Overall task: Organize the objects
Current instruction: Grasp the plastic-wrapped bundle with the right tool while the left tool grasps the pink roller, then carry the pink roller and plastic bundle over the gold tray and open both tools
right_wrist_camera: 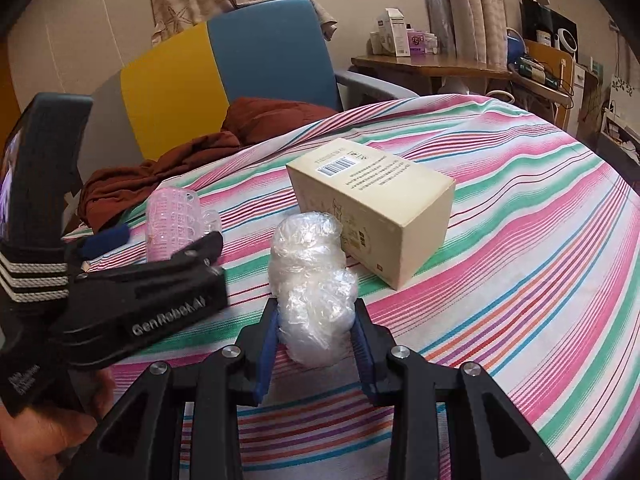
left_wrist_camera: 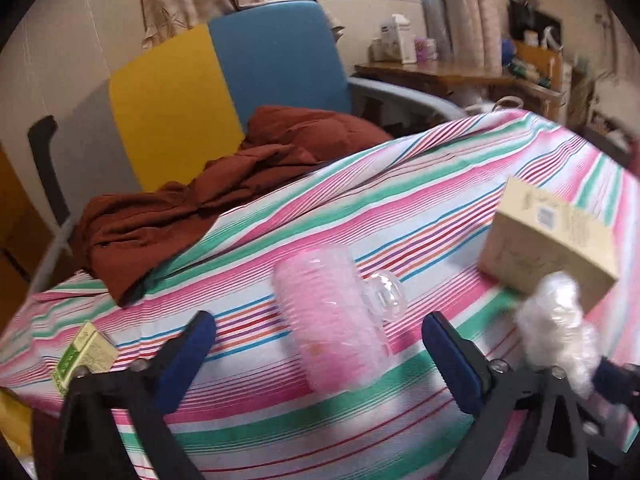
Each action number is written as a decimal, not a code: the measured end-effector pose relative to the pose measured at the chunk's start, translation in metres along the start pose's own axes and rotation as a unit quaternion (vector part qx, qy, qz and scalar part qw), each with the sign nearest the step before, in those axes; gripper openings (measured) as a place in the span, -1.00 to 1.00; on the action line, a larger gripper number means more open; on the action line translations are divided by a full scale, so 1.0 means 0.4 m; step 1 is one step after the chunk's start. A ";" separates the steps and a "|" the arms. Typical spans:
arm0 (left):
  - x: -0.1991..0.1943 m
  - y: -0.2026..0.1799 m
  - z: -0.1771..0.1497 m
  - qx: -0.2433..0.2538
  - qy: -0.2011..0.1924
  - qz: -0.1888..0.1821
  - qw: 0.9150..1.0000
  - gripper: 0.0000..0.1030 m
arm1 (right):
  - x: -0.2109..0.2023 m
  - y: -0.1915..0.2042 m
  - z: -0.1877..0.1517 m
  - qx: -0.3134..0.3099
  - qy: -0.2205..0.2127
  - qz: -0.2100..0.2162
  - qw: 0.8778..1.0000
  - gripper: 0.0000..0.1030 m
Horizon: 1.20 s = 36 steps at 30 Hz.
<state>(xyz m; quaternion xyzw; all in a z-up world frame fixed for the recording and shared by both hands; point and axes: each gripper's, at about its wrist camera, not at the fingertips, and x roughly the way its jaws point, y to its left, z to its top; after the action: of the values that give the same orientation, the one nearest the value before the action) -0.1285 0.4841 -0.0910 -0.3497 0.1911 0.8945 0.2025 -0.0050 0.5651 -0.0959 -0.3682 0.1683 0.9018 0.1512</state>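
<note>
A pink ribbed plastic cup (left_wrist_camera: 336, 320) with a clear handle lies on its side on the striped tablecloth (left_wrist_camera: 360, 208), just ahead of and between my left gripper's open fingers (left_wrist_camera: 320, 340). It also shows in the right wrist view (right_wrist_camera: 172, 220). My right gripper (right_wrist_camera: 316, 332) is shut on a bundle of clear plastic wrap (right_wrist_camera: 312, 288), which also shows in the left wrist view (left_wrist_camera: 556, 320). A beige cardboard box (right_wrist_camera: 372, 204) stands on the table just behind the bundle; it shows in the left wrist view too (left_wrist_camera: 552, 240).
A small green and cream carton (left_wrist_camera: 84, 356) lies at the table's left edge. A rust-brown cloth (left_wrist_camera: 200, 200) drapes over a blue and yellow chair (left_wrist_camera: 224, 80) behind the table. A wooden desk (right_wrist_camera: 432, 64) with boxes stands at the back right.
</note>
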 end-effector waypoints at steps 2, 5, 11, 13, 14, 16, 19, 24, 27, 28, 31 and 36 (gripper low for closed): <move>0.030 0.005 0.002 -0.002 0.029 -0.027 0.999 0.91 | 0.001 0.002 0.000 -0.002 0.000 -0.002 1.000 -0.34; 0.054 0.049 -0.002 -0.045 0.048 -0.079 0.995 0.61 | 0.002 0.003 0.000 -0.003 0.000 -0.003 1.000 -0.34; 0.030 0.108 -0.019 -0.100 0.029 -0.083 0.991 -0.01 | 0.003 0.004 -0.001 -0.003 0.000 -0.003 1.000 -0.34; 0.016 0.117 -0.031 -0.105 0.025 -0.087 0.990 -0.01 | 0.005 0.005 -0.001 -0.003 -0.001 -0.005 1.000 -0.34; 0.008 0.123 -0.038 -0.108 0.023 -0.089 0.990 -0.02 | 0.005 0.006 -0.001 -0.004 -0.001 -0.006 1.000 -0.34; -0.007 0.128 -0.052 -0.114 0.018 -0.089 0.989 -0.02 | 0.004 0.008 -0.002 -0.006 -0.002 -0.008 1.000 -0.34; -0.043 0.144 -0.084 -0.121 0.011 -0.088 0.989 -0.02 | 0.001 0.014 -0.001 -0.011 -0.005 -0.015 1.000 -0.34; -0.109 0.163 -0.141 -0.120 0.002 -0.088 0.989 -0.02 | -0.026 0.024 -0.004 -0.019 -0.029 -0.028 0.999 -0.34; -0.154 0.174 -0.181 -0.118 -0.004 -0.086 0.989 -0.02 | -0.053 0.035 -0.016 -0.017 -0.040 -0.020 0.999 -0.34; -0.169 0.177 -0.193 -0.117 -0.007 -0.085 0.989 -0.02 | -0.065 0.041 -0.025 -0.017 -0.043 -0.015 0.999 -0.34; -0.215 0.184 -0.231 -0.116 -0.014 -0.084 0.990 -0.02 | -0.098 0.054 -0.046 -0.011 -0.051 -0.005 0.999 -0.34; -0.317 0.214 -0.283 -0.134 -0.041 -0.102 0.985 -0.02 | -0.147 0.086 -0.086 0.009 -0.045 0.036 0.998 -0.34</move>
<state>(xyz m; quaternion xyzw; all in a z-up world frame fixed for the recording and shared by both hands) -0.0235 0.3279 -0.0621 -0.3542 0.0247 0.9003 0.2519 0.0426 0.5113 -0.0702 -0.3193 0.1823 0.9210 0.1289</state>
